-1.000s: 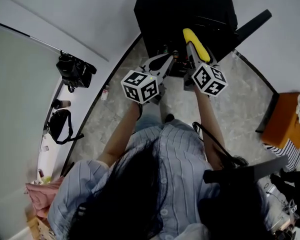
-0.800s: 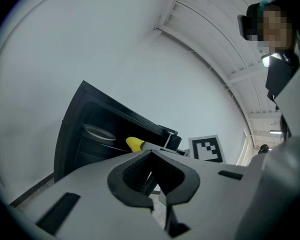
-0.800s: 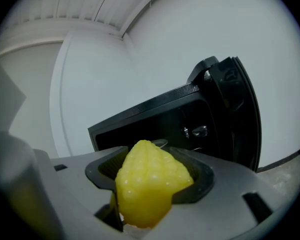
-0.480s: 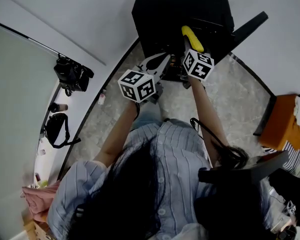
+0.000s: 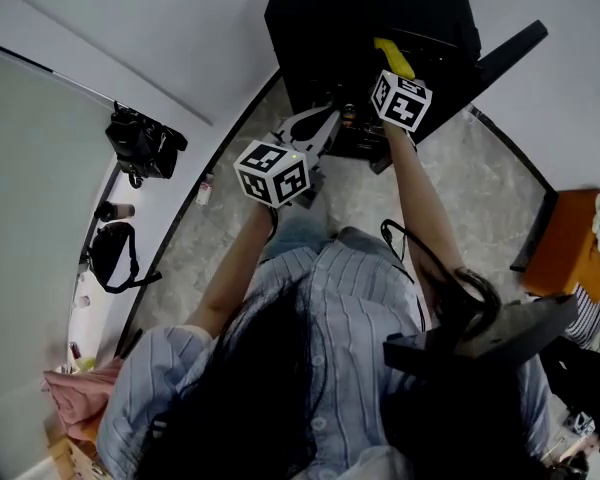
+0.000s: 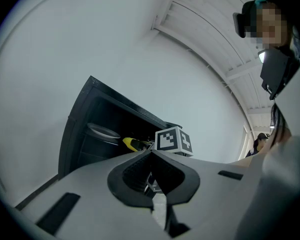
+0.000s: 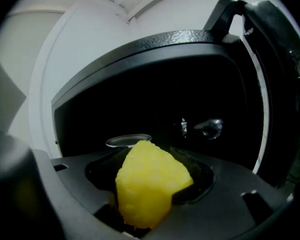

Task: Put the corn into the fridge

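A yellow corn cob (image 5: 390, 56) sticks out of my right gripper (image 5: 393, 66), whose jaws are shut on it. Corn and gripper tip reach into the dark opening of the black fridge (image 5: 350, 18), whose door (image 5: 502, 56) stands open to the right. In the right gripper view the corn (image 7: 152, 176) fills the jaws of that gripper (image 7: 149, 199), facing the fridge interior (image 7: 190, 84). My left gripper (image 5: 328, 120) hangs lower, at the fridge's foot, shut and holding nothing. From the left gripper view (image 6: 157, 204) the corn (image 6: 131, 144) shows inside the fridge.
A round glass plate (image 7: 128, 140) lies on a shelf inside the fridge, with a dial (image 7: 210, 126) on the back wall. On the floor are a black camera bag (image 5: 145, 140), another black bag (image 5: 115, 253), a small bottle (image 5: 208, 186) and an orange seat (image 5: 570, 243).
My right gripper has carried the corn forward, from in front of the fridge into its opening. The left gripper has hardly moved.
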`<action>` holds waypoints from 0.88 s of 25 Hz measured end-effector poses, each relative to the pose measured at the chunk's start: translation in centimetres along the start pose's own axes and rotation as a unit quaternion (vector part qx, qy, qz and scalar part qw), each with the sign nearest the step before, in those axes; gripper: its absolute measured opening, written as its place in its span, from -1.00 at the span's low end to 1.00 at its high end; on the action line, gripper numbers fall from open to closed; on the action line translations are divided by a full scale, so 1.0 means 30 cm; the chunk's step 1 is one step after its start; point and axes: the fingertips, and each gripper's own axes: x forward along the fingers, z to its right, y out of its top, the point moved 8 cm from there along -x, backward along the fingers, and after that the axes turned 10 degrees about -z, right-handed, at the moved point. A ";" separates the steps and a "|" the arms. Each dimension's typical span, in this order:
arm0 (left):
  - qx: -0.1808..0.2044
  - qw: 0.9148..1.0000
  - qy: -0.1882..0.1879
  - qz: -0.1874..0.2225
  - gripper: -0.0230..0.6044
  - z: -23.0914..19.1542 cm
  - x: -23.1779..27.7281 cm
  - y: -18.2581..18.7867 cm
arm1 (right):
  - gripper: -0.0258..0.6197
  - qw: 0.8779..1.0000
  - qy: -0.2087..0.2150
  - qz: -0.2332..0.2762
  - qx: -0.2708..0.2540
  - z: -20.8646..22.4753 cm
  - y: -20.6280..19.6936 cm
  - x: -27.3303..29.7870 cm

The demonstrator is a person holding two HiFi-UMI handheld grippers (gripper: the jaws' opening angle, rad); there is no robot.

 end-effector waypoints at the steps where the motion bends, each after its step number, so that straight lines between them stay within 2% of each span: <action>1: 0.000 1.000 0.002 0.000 -0.91 -0.008 -0.004 -0.006 | -0.09 1.000 -0.003 0.000 0.001 0.004 -0.001 0.012; 6: 0.001 1.000 0.004 0.002 -0.91 -0.044 -0.020 -0.036 | -0.09 1.000 -0.014 0.004 -0.005 0.027 -0.004 0.048; 15: 0.002 1.000 -0.003 -0.002 -0.91 -0.099 0.004 -0.031 | -0.09 0.998 -0.025 0.005 -0.064 0.008 0.030 0.119; 22: -0.006 1.000 0.010 0.009 -0.91 -0.172 -0.007 -0.021 | -0.09 0.996 -0.023 0.037 -0.076 0.017 0.025 0.158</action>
